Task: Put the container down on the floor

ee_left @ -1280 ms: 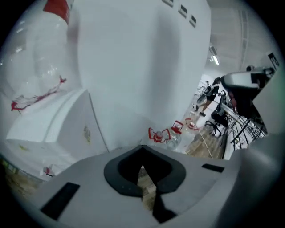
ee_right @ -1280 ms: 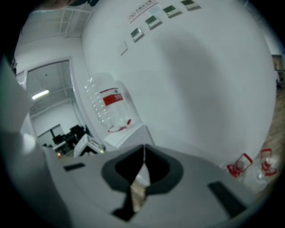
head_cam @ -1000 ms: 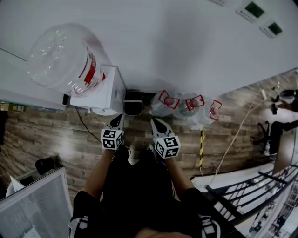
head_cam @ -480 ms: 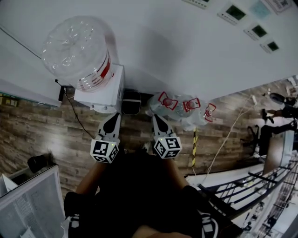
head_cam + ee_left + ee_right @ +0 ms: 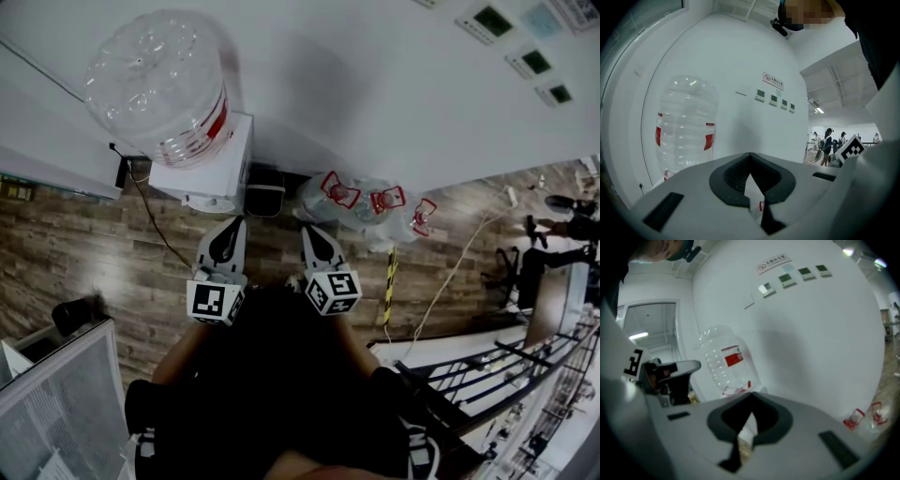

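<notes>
Wood-plank floor (image 5: 75,253) below left gripper (image 5: 232,225) and right gripper (image 5: 309,231), both seemingly closed and empty.

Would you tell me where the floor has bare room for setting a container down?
The wood floor is bare left of the cable, between the water dispenser and the dark object. Along the wall it is crowded: black bin, then clustered clear bottles.

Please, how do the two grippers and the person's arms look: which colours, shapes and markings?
The left gripper and the right gripper look alike: pale grey bodies that taper to pointed black jaws. Each carries a cube with black-and-white square markers. No cables show on them. The person wears a black top.
</notes>
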Motion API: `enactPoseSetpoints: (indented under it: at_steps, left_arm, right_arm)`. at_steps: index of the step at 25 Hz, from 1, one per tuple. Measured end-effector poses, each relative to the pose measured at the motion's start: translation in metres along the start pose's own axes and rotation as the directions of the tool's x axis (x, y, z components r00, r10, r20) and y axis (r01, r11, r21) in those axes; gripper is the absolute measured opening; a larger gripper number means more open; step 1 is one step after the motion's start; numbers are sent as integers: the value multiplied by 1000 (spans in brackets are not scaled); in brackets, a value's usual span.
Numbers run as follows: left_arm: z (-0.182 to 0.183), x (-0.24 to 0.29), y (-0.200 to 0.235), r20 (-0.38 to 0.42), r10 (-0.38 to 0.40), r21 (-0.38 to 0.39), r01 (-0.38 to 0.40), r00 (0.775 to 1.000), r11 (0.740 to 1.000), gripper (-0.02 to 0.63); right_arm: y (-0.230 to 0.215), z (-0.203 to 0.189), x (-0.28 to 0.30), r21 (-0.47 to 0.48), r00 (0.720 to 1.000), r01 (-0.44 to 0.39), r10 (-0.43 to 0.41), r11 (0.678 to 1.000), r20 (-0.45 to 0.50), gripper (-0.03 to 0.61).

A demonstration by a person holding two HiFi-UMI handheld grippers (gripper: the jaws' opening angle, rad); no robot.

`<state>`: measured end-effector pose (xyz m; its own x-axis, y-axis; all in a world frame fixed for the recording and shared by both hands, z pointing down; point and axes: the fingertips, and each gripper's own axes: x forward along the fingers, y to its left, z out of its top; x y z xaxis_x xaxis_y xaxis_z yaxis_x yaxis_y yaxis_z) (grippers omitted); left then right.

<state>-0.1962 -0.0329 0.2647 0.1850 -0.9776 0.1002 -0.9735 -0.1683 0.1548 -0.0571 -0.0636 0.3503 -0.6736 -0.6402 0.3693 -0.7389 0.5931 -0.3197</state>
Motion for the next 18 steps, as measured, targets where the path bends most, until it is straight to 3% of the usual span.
enactPoseSetpoints:
  at_steps: [18]
  left_arm:
    - [-5, -8, -10, 6, 15, -34, -15, 1000, 999, 29]
  right_arm:
    - [5, -5, -15, -19, 1000, -5, 5, 1000, 5, 32]
